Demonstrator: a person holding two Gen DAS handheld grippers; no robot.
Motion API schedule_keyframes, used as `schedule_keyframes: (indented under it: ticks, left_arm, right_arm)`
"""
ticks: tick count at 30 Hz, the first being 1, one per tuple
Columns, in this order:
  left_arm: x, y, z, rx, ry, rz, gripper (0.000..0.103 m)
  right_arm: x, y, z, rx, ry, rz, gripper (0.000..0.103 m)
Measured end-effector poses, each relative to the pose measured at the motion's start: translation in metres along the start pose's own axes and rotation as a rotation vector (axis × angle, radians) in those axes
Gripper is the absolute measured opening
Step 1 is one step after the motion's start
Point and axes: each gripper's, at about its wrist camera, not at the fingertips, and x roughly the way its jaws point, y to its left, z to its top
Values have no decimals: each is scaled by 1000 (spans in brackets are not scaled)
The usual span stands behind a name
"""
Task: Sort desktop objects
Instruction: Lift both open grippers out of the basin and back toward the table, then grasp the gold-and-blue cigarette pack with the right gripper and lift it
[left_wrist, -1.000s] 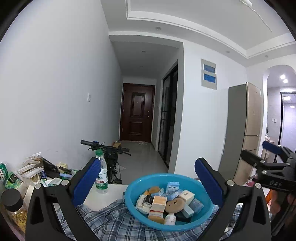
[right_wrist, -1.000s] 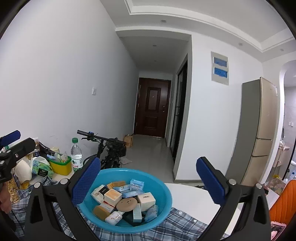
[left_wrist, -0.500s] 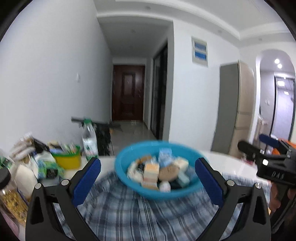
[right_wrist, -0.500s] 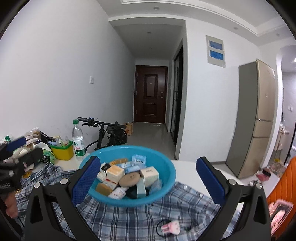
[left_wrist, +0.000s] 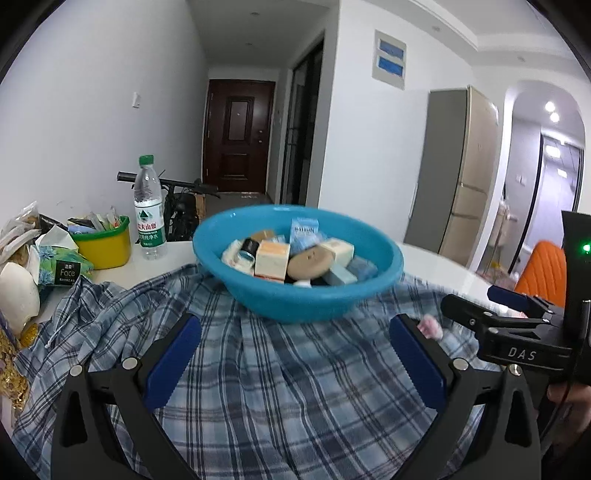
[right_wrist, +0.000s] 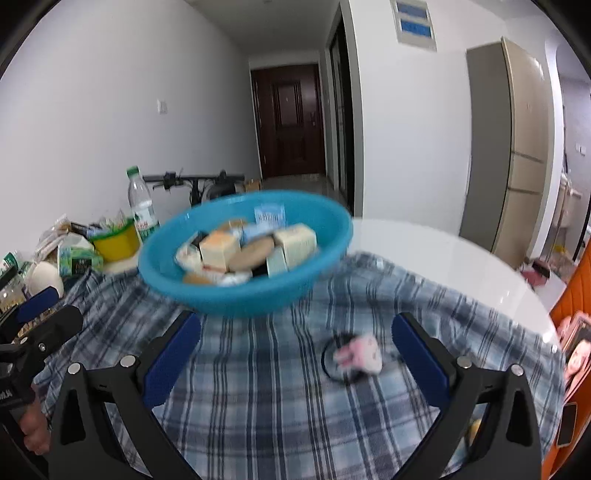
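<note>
Blue basin (left_wrist: 295, 295) (full of small boxes) sits just beyond both tongs' (left_wrist: 295, 365) (right_wrist: 295, 363) wide-apart tips.

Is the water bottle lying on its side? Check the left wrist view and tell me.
No, the water bottle stands upright on the white table, green cap on top, beside the yellow bin.

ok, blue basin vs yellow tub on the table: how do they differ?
The blue basin is wide and shallow; the yellow tub is small and deep. The basin sits on the plaid cloth and holds small boxes; the tub stands on bare white table, stuffed with packets. Both are open-topped and upright.
</note>
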Motion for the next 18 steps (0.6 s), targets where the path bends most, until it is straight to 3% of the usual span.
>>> schedule_keyframes:
  ticks: [13, 18]
  left_arm:
    - [19, -3, -3, -4, 84, -62, 103]
    - [22, -9, -6, 2, 102, -86, 103]
  right_arm:
    - [2, -36, -39, 37, 104, -116, 103]
    - [-5, -67, -51, 82, 132, -52, 103]
